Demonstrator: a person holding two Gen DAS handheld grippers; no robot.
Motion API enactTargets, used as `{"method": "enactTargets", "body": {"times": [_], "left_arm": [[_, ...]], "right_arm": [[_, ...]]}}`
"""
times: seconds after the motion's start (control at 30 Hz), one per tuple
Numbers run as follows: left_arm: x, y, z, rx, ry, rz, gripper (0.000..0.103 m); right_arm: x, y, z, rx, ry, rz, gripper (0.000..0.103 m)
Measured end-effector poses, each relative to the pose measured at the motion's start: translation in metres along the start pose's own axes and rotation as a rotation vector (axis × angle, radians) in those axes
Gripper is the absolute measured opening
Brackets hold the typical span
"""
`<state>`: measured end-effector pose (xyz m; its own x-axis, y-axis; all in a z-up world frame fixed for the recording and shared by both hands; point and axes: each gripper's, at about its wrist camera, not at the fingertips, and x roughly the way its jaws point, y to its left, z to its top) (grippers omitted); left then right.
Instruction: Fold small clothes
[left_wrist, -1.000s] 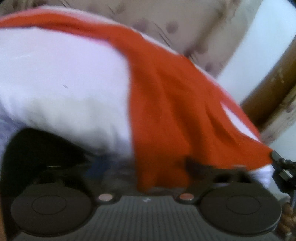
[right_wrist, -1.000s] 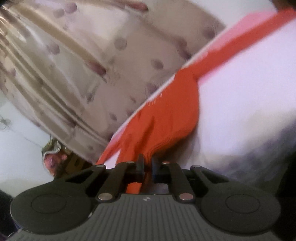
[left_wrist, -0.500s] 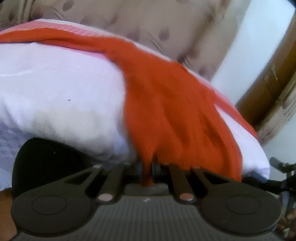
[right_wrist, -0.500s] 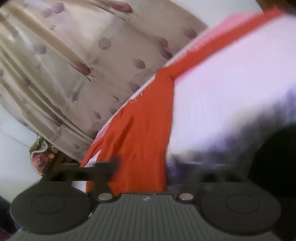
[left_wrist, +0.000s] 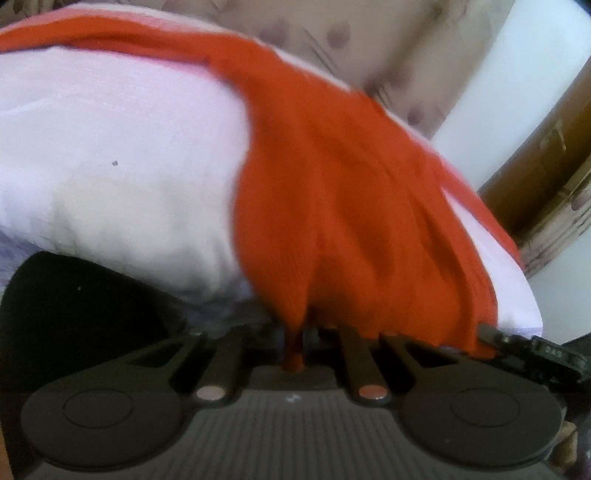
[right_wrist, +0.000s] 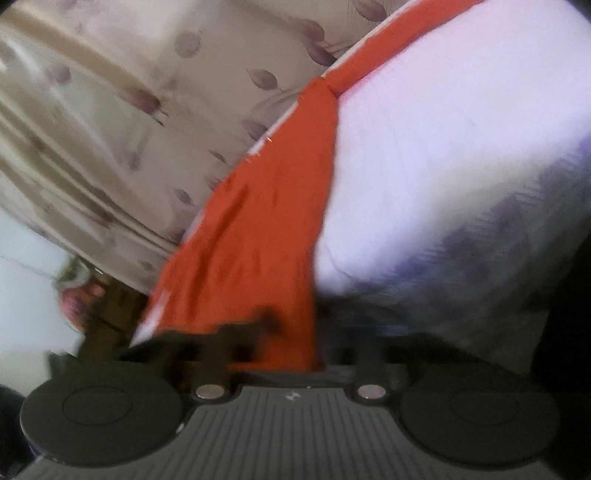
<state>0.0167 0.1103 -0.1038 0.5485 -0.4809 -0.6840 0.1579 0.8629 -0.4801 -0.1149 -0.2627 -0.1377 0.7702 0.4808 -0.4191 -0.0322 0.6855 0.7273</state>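
**Both claws at the orange garment on the white bed**

We see the white bed (left_wrist: 110, 155) filling most of both views, its padded edge curving toward us, with a beige leaf-patterned curtain (right_wrist: 122, 122) hanging behind it. Over the bed lies the orange garment (left_wrist: 332, 206), spread across the top and draping down the near side toward the grippers.

Our left gripper (left_wrist: 293, 343) has its jaws drawn together, clamped on a narrow tuck of the orange cloth that bunches to a point between the pads. From that pinch the fabric fans upward in folds.

Our right gripper (right_wrist: 291, 350) is blurred in its own view. Its jaws have just been closing, and the lower edge of the orange cloth sits between them; we cannot tell from the smear whether the pads press on it. In the left view, a dark fingertip (left_wrist: 491, 334) of that gripper meets the garment's right corner.
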Motion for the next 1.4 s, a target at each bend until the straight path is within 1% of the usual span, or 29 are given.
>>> {"method": "enactTargets", "body": {"times": [0.13, 0.27, 0.33, 0.4, 0.47, 0.5, 0.53, 0.57, 0.6, 0.63, 0.67, 0.7, 0.77, 0.8, 0.83, 0.87, 0.9, 0.93, 0.97, 1.0, 1.03, 1.07, 1.1, 1.13, 1.2, 1.27, 1.33, 1.37, 1.4], "left_arm": [[-0.028, 0.000, -0.001, -0.069, -0.076, 0.032, 0.007], [-0.062, -0.003, -0.001, -0.093, -0.145, 0.059, 0.007], [-0.067, -0.004, -0.006, -0.102, -0.132, 0.059, 0.007], [-0.062, -0.007, -0.016, -0.081, -0.103, 0.073, 0.006], [-0.053, -0.008, -0.025, -0.037, -0.072, 0.064, 0.007], [-0.052, -0.010, -0.029, -0.015, -0.093, 0.089, 0.007], [-0.054, -0.013, -0.031, 0.016, -0.127, 0.126, 0.008], [-0.057, -0.015, -0.032, 0.039, -0.153, 0.149, 0.008], [-0.061, -0.015, -0.031, 0.045, -0.175, 0.157, 0.009], [-0.065, -0.013, -0.028, 0.035, -0.187, 0.159, 0.010], [-0.069, -0.011, -0.026, 0.025, -0.194, 0.152, 0.011], [-0.072, -0.009, -0.024, 0.020, -0.202, 0.141, 0.016], [-0.072, -0.009, -0.021, 0.022, -0.203, 0.158, 0.038], [-0.069, -0.009, -0.018, 0.023, -0.207, 0.173, 0.062], [-0.067, -0.009, -0.016, 0.025, -0.224, 0.181, 0.077], [-0.063, -0.009, -0.014, 0.026, -0.246, 0.190, 0.079], [-0.059, -0.010, -0.012, 0.031, -0.255, 0.198, 0.080], [-0.051, -0.012, -0.006, 0.040, -0.252, 0.200, 0.080], [-0.043, -0.014, -0.001, 0.047, -0.242, 0.198, 0.079], [-0.035, -0.015, 0.004, 0.057, -0.213, 0.197, 0.074], [-0.028, -0.018, 0.007, 0.086, -0.177, 0.205, 0.059], [-0.029, -0.026, 0.007, 0.130, -0.199, 0.247, 0.038], [-0.028, -0.033, 0.007, 0.189, -0.192, 0.271, 0.007], [-0.028, -0.034, 0.008, 0.199, -0.170, 0.282, 0.007], [-0.034, -0.025, 0.009, 0.125, -0.172, 0.255, 0.007], [-0.038, -0.017, 0.008, 0.078, -0.166, 0.270, 0.007], [-0.043, -0.011, 0.004, 0.044, -0.170, 0.279, 0.007], [-0.044, -0.011, 0.002, 0.049, -0.175, 0.288, 0.007], [-0.046, -0.013, 0.001, 0.069, -0.186, 0.308, 0.007]], "right_arm": [[-0.041, 0.027, 0.008, -0.012, -0.110, 0.057, 0.013], [-0.076, 0.047, 0.016, -0.051, -0.164, 0.061, 0.009], [-0.087, 0.043, 0.016, -0.053, -0.158, 0.046, 0.009], [-0.087, 0.037, 0.012, -0.071, -0.151, -0.020, 0.009], [-0.079, 0.027, 0.010, -0.051, -0.124, -0.018, 0.015], [-0.073, 0.025, 0.009, -0.055, -0.109, -0.042, 0.026], [-0.065, 0.025, 0.007, -0.073, -0.103, -0.075, 0.057], [-0.059, 0.023, 0.005, -0.080, -0.107, -0.079, 0.074], [-0.054, 0.021, 0.002, -0.075, -0.108, -0.067, 0.094], [-0.044, 0.020, 0.001, -0.063, -0.102, -0.050, 0.102], [-0.038, 0.018, 0.001, -0.059, -0.100, -0.044, 0.100], [-0.028, 0.018, 0.002, -0.066, -0.090, -0.042, 0.100], [-0.007, 0.013, 0.001, -0.068, -0.055, -0.051, 0.100], [0.000, 0.009, 0.000, -0.052, -0.047, -0.028, 0.099], [0.010, 0.006, 0.001, -0.046, -0.028, -0.004, 0.093], [0.018, 0.005, 0.001, -0.051, -0.012, -0.016, 0.089], [0.024, 0.004, 0.002, -0.051, 0.001, -0.035, 0.069], [0.027, 0.003, 0.002, -0.045, 0.011, -0.035, 0.039], [0.027, 0.002, 0.001, -0.034, 0.019, -0.021, 0.036], [0.024, 0.002, 0.000, -0.028, 0.014, -0.019, 0.030], [0.019, 0.004, -0.002, -0.022, 0.008, -0.014, 0.016], [0.010, 0.007, -0.002, -0.009, -0.018, 0.003, 0.012], [0.000, 0.010, -0.001, -0.004, -0.042, 0.021, 0.012], [-0.014, 0.017, 0.001, -0.015, -0.069, 0.034, 0.012], [-0.033, 0.028, 0.005, -0.039, -0.099, 0.032, 0.011], [-0.043, 0.029, 0.005, -0.051, -0.092, 0.013, 0.009], [-0.042, 0.021, 0.002, -0.069, -0.064, -0.059, 0.008], [-0.042, 0.013, -0.001, -0.064, -0.054, -0.104, 0.008], [-0.043, 0.004, -0.001, -0.031, -0.051, -0.117, 0.009]]}}
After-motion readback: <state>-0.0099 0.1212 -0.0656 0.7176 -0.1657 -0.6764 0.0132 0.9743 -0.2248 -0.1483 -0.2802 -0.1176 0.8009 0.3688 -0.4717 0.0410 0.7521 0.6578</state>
